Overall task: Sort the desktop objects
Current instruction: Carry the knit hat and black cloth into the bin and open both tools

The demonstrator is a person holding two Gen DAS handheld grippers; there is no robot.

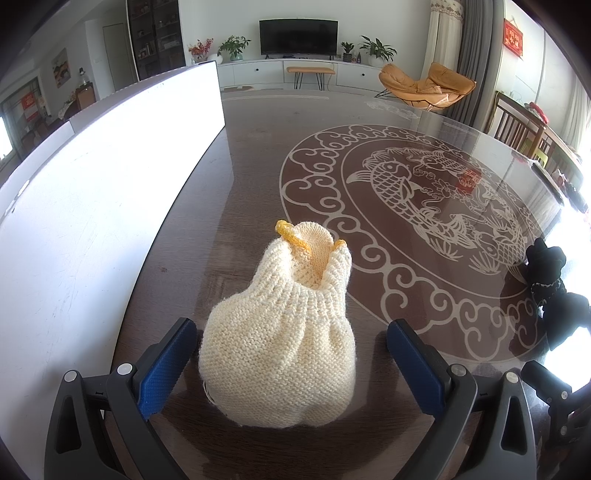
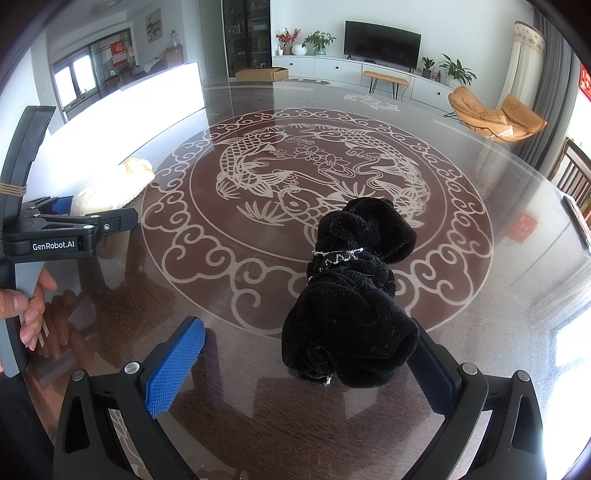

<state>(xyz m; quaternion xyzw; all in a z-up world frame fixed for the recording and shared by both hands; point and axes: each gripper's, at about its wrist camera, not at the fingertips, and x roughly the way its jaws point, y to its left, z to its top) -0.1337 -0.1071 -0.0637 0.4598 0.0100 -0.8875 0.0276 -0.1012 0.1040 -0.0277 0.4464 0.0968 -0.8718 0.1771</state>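
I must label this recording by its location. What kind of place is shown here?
Most likely a home living room. A black flat television stands on a long white cabinet with potted plants, an orange lounge chair sits nearby, and the dark glass-topped table carries a fish ornament.

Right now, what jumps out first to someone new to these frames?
A cream knitted item with yellow trim lies between the open left tongs, neither pad touching it. A black velvety bundle sits inside the open right tongs, up against the right pad. Under both, the glossy table bears a big pale fish medallion.
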